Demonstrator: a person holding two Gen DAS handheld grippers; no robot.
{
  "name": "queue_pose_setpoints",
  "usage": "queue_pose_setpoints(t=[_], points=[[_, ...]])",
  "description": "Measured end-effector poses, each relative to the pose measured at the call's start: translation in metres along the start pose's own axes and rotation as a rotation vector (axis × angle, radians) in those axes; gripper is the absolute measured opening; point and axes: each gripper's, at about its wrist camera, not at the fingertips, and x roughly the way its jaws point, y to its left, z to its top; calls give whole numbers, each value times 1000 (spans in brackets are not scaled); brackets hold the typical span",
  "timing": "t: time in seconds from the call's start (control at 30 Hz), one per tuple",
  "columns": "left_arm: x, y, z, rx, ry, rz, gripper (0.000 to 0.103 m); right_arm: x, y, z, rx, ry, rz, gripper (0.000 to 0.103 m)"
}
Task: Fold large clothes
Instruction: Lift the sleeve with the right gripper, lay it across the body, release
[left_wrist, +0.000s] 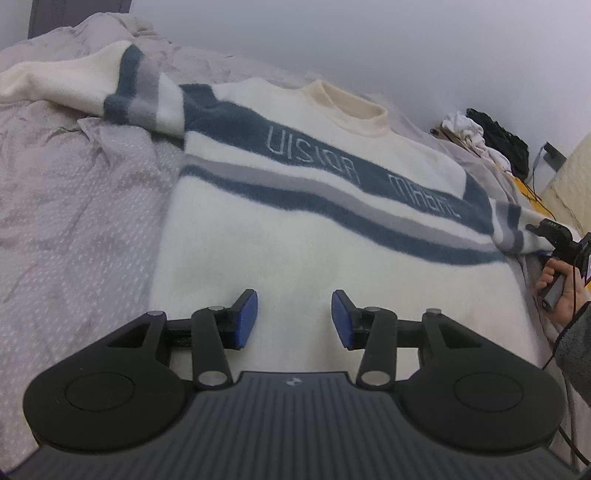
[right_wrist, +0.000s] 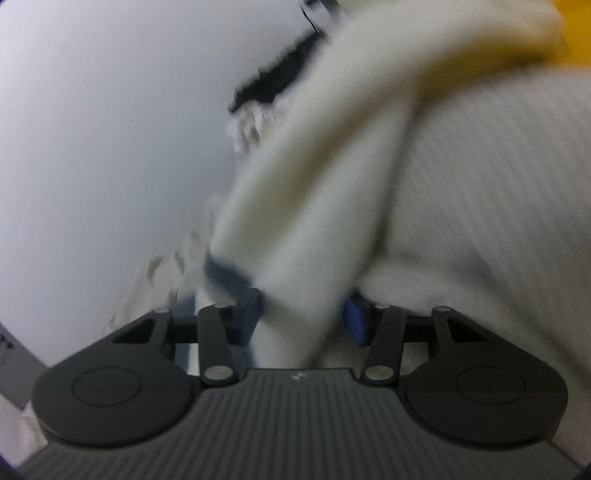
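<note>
While blurred, fuzzy sleeve (right_wrist: 303, 221) seemingly fills right tool (right_wrist: 303, 317).

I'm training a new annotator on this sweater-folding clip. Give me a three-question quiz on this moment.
1. True or false: the left gripper holds cloth.
2. What lies between the right gripper's fingers?
A) the collar
B) a sleeve
C) the bedsheet
3. Fill in: the band with lettering on the sweater is ____.

Key:
1. False; its jaws stand apart with nothing between them.
2. B, the sleeve with a blue stripe.
3. Blue.
</note>
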Motion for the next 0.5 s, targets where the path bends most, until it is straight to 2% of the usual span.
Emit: queue_pose_setpoints(t=[0.17, 0.27, 0.4, 0.5], points=[[7, 6, 3, -32, 0, -10, 51, 13, 2, 37, 38, -202, -44, 45], [8, 8, 4, -41, -4, -21, 51, 15, 0, 61, 74, -264, -54, 44], [7, 12, 6, -54, -1, -34, 51, 4, 17, 88, 5, -342, -64, 44], [6, 15, 7, -78, -1, -46, 51, -4, 30, 108, 8, -374, -73, 44]])
